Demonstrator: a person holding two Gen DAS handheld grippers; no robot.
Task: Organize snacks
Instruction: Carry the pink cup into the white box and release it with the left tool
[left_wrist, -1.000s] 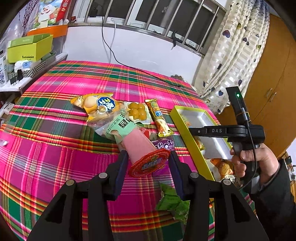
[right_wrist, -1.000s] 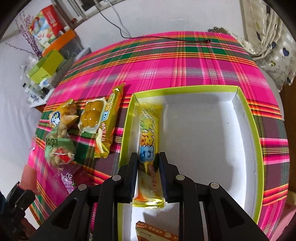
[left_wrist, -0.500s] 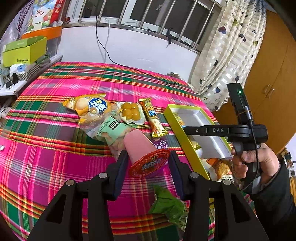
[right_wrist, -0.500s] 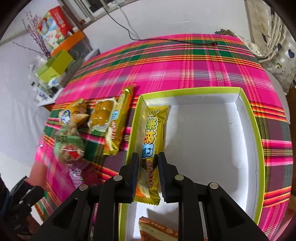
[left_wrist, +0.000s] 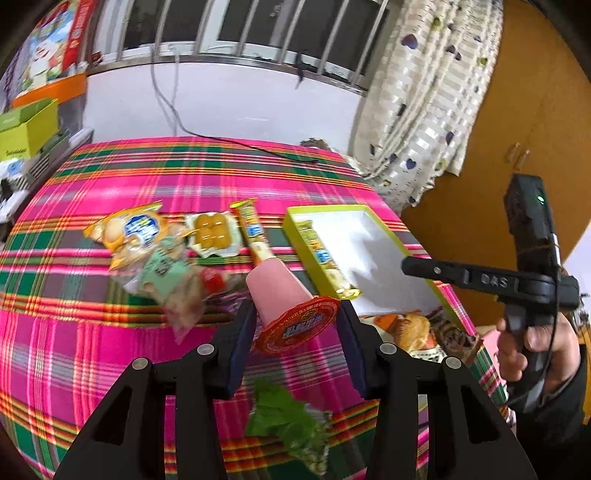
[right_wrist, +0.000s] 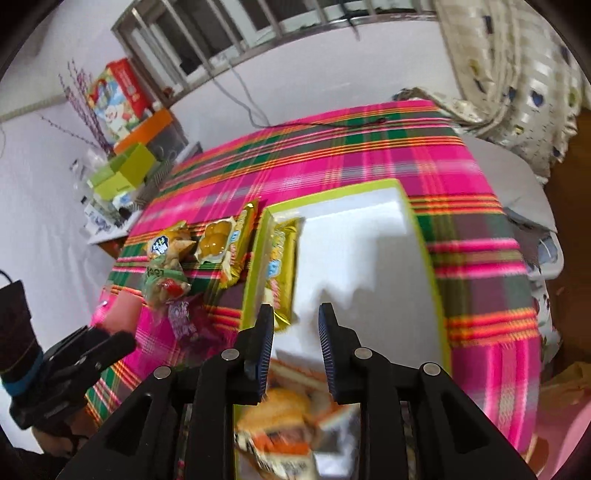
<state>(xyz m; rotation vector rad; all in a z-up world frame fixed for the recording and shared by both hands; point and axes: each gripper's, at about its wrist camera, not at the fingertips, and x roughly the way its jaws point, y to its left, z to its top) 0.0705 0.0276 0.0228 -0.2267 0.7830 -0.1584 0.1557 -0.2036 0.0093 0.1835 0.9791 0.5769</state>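
- Pink-green-orange plaid tablecloth (left_wrist: 207, 173) over whole table; black cable (left_wrist: 258, 147) trailing across far edge.
- Room beyond tongs: white wall, barred window (left_wrist: 240, 22), heart-print curtain (left_wrist: 424, 92) far right, wooden cupboard (left_wrist: 535, 129) past it.
- Far left of tongs: shelf w/ lime-green boxes (right_wrist: 125, 170), orange box, red cartoon-print carton (right_wrist: 118, 92); print too small to read.
- Left tongs (left_wrist: 297, 328) clenched on pink cup (left_wrist: 280, 291), red foil lid facing cam; lid text blurred, unreadable.
- Green wrapper (left_wrist: 291, 417) on cloth below left tongs.
- Ahead-left of left tongs: yellow biscuit bag (left_wrist: 129, 232) w/ blue label, clear pack of round yellow cakes (left_wrist: 212, 236), mint-green pack (left_wrist: 166, 269), gold bar (left_wrist: 253, 236); writing not legible.
- Lime-rimmed white tray (right_wrist: 421, 236) straight ahead of right tongs; long gold snack bar (right_wrist: 280, 262) flat inside along tray's left wall, blue label, characters blurred.
- Right tongs (right_wrist: 295, 332) released, just been opening; nothing between pads, bar ahead-left of tips.
- Orange-white packs (right_wrist: 280, 424) in tray's near end, under right tongs, blurred.
- "DAS" embossed on right tongs' body (left_wrist: 491, 280), in left cam; green LED above.
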